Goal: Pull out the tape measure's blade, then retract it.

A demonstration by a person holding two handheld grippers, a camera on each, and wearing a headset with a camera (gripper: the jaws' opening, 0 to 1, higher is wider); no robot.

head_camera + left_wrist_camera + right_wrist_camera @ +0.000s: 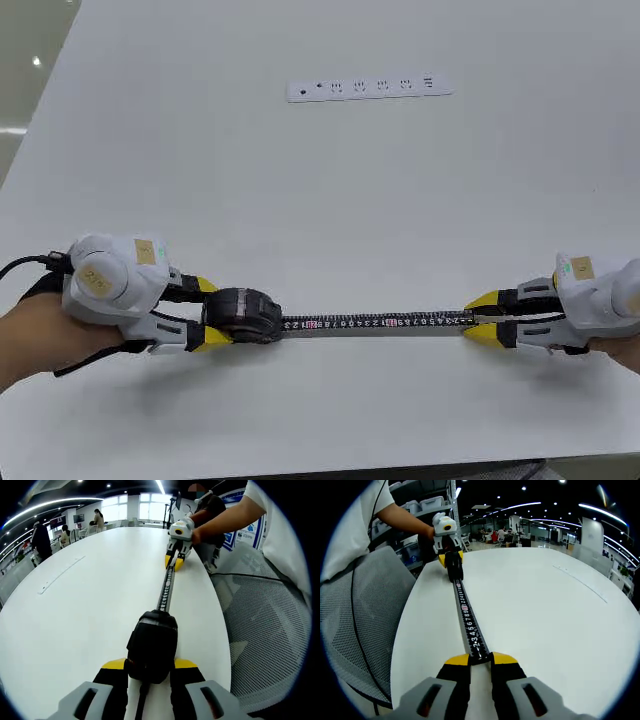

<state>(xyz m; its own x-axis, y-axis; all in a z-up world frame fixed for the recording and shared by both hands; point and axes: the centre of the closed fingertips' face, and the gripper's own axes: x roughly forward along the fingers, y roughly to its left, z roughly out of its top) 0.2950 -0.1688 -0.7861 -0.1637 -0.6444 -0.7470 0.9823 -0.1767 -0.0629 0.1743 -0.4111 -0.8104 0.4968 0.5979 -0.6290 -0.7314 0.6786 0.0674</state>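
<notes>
Lower left, left gripper (210, 313) clamped black rounded tape measure case (245, 315), dark metal blade (380, 321) printed 2–9 ran rightward, right gripper (483, 318) pinched its tip.

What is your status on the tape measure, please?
Left gripper shut on tape measure case. Right gripper shut on blade end; blade out straight. Power strip well clear.

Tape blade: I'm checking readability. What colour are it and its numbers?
Black blade with white numerals and a red mark; clearest in the right gripper view.
</notes>
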